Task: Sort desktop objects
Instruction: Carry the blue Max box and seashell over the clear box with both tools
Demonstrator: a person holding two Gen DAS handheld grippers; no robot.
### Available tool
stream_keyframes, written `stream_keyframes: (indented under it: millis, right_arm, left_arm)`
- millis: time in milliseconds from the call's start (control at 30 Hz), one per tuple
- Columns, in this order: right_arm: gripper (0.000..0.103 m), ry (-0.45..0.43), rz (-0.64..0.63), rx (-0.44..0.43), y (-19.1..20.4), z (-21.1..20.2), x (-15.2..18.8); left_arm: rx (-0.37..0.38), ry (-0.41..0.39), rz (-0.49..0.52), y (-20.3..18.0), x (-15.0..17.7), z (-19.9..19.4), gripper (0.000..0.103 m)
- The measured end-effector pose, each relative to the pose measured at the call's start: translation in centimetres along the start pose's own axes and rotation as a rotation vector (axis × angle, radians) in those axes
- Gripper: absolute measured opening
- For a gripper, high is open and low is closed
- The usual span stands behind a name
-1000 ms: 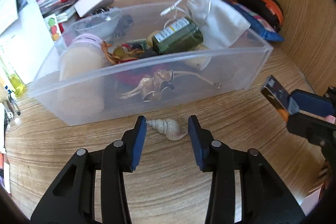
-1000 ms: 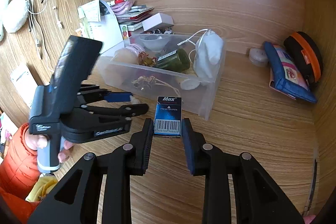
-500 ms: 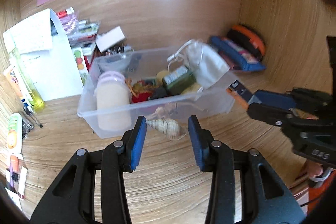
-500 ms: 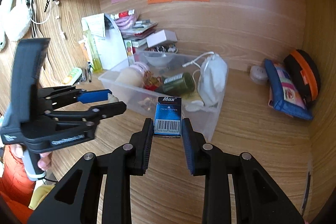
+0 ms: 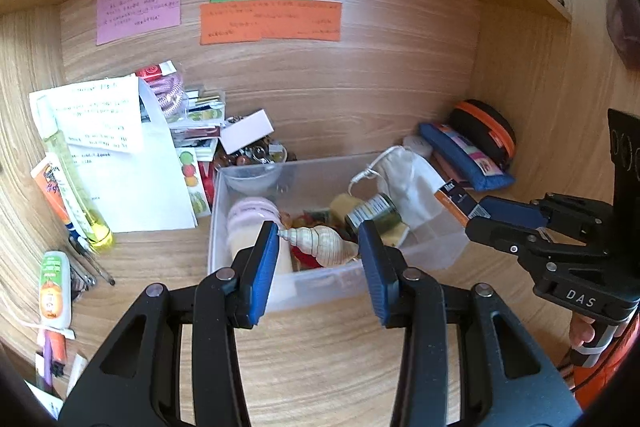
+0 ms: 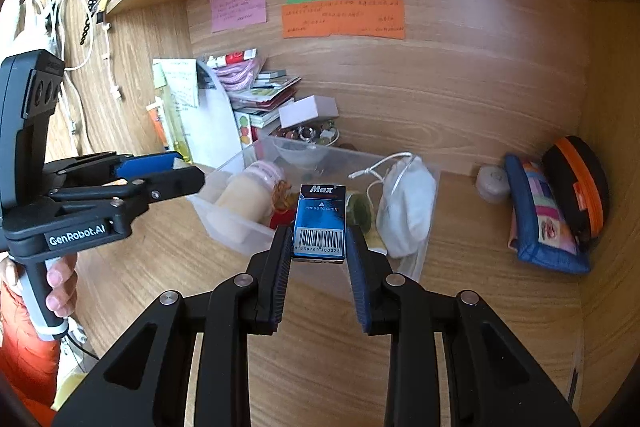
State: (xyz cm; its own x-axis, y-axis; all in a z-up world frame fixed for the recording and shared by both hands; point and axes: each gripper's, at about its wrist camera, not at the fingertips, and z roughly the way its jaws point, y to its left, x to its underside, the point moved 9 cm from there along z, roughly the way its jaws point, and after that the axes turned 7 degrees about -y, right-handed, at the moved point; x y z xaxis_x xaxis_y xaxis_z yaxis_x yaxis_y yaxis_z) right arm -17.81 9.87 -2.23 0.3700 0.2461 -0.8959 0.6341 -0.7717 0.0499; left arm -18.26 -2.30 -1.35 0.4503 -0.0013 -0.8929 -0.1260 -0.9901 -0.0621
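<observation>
**Two loads held above the bin, neither dropped yet**

Both of your grippers carry something. Your left gripper (image 5: 318,251) has its jaws clenched on the seashell (image 5: 320,241), gripped end to end: the pointed tip sits against one pad, the broad end against the other. Your right gripper (image 6: 318,247) is clamped on the small blue box (image 6: 319,223), held upright by its lower sides with the barcode facing you.

Both loads hang off the table (image 5: 320,347), at or near the front edge of the clear plastic bin (image 5: 440,251). How far over the rim each one sits cannot be told from these views.

Risks from here, as judgement:
- Seashell: the tip gives one pad very little to bite. A jolt or a roll of your wrist could pivot the shell out of the grip, and it looks brittle enough to chip on the wood.
- Blue box: only its lower part is pinched, so a hard tilt could lever it loose.
- Bin: already crowded with a jar (image 5: 252,223), a green tin (image 5: 374,213) and a white drawstring pouch (image 5: 412,183). A drop near the wall could bounce off these and back out.
- The grippers work close together; crossing paths risks a knock.
</observation>
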Motion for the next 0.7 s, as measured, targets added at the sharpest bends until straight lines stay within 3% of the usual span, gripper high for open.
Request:
stream_keyframes:
  millis: [700]
  right_arm:
    - [0.025, 0.086, 0.073, 0.053, -4.3, 5.6, 1.8]
  left_arm:
    - [0.012, 0.156, -0.036, 0.4, 2.6, 9.2, 0.041]
